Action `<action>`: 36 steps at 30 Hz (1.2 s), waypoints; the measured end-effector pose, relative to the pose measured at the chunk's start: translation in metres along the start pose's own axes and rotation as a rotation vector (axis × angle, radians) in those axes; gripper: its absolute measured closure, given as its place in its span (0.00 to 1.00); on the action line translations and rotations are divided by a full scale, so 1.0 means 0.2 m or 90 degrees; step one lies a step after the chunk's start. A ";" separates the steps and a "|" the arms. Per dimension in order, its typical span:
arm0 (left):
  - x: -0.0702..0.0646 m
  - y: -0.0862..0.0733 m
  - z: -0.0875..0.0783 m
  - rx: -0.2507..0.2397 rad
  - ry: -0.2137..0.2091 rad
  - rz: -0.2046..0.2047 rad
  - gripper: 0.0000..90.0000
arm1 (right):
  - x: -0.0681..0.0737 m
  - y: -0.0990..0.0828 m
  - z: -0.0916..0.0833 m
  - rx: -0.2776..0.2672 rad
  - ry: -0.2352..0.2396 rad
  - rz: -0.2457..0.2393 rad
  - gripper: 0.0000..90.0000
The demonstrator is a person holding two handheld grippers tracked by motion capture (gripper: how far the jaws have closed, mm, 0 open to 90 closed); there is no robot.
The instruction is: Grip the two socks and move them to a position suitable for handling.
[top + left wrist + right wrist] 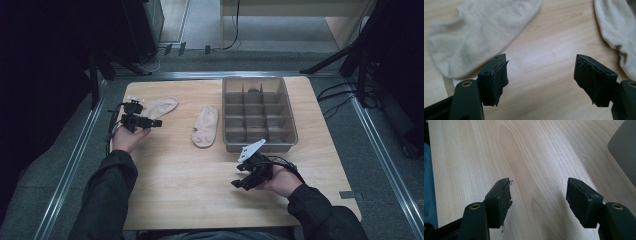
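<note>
Left gripper (541,75) gaping wide with nothing between the jaws, tipped down at bare table (175,175), likely lined up for a pinch. Just ahead and to its left, near sock (484,32) lying flat; ahead to its right, second sock (616,32), well apart from the first. Beyond that, divided bin (259,112), probably where the socks belong. Right gripper (539,200) also spread and unloaded, hovering over wood beside the bin's corner, seemingly waiting its turn.
</note>
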State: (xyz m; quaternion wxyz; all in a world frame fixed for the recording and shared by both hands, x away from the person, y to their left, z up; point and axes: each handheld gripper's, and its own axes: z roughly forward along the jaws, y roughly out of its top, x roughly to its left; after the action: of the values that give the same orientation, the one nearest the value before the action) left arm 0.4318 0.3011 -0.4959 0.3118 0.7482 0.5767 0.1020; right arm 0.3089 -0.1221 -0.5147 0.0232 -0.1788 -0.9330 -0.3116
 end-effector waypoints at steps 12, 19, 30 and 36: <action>0.10 0.21 0.14 0.005 0.034 -0.009 0.27 | 0.00 0.00 0.00 0.002 0.001 -0.002 0.40; 0.16 0.23 0.22 -0.009 0.070 -0.028 0.24 | 0.00 -0.01 0.01 0.005 0.001 -0.008 0.40; 0.16 0.21 0.34 -0.008 0.148 -0.022 0.23 | -0.01 -0.01 0.00 0.004 -0.009 -0.012 0.39; 0.13 0.19 0.36 -0.024 0.183 -0.022 0.24 | -0.01 -0.01 -0.01 0.001 -0.014 -0.003 0.39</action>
State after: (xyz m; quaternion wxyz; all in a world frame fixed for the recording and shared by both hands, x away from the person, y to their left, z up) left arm 0.5079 0.2952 -0.5365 0.2414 0.7099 0.6262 0.2138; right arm 0.3094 -0.1251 -0.5156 0.0123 -0.1801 -0.9338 -0.3089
